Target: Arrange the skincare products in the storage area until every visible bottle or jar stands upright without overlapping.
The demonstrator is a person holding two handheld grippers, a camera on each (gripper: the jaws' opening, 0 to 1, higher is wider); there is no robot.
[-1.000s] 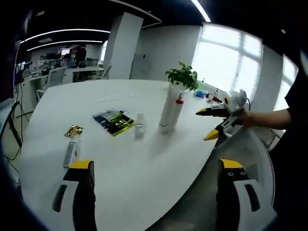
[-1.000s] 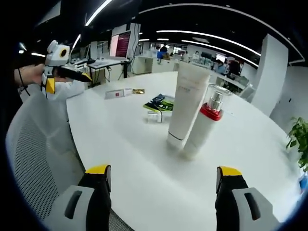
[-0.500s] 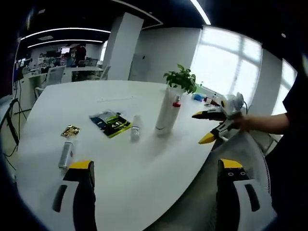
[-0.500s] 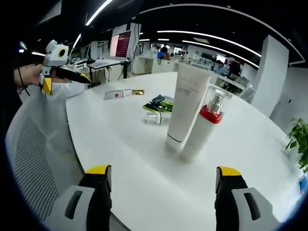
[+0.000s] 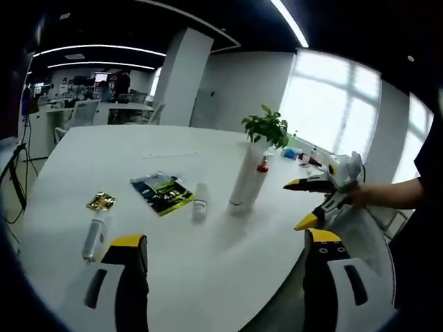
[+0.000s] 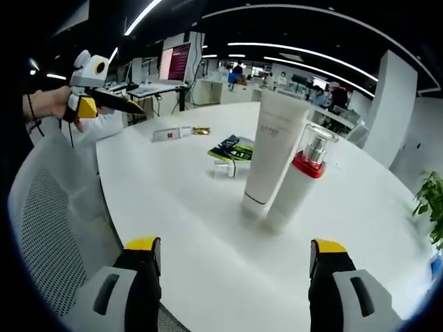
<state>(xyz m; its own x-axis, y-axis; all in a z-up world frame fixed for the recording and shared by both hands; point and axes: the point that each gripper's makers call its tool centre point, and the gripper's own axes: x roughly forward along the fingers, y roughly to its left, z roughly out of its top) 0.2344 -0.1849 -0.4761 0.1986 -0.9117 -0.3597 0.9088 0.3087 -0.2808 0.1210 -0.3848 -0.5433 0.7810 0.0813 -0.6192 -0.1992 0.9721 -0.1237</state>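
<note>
White table (image 6: 201,228): tall white tube (image 6: 271,160) and red-collared pump bottle (image 6: 299,181) upright, touching, at centre; small bottle (image 5: 201,201) and slim tube (image 5: 92,238) lying flat toward 9 o'clock in the left gripper view. Left gripper (image 5: 225,259) and right gripper (image 6: 239,259): jaws spread, empty.

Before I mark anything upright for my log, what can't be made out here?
- Tall tube label, right gripper view: print too small.
- Pump bottle, left gripper view: mostly hidden behind the tube.
- Small lying bottle, right gripper view: too small to identify.
- Silver tube, left gripper view: blurred.
</note>
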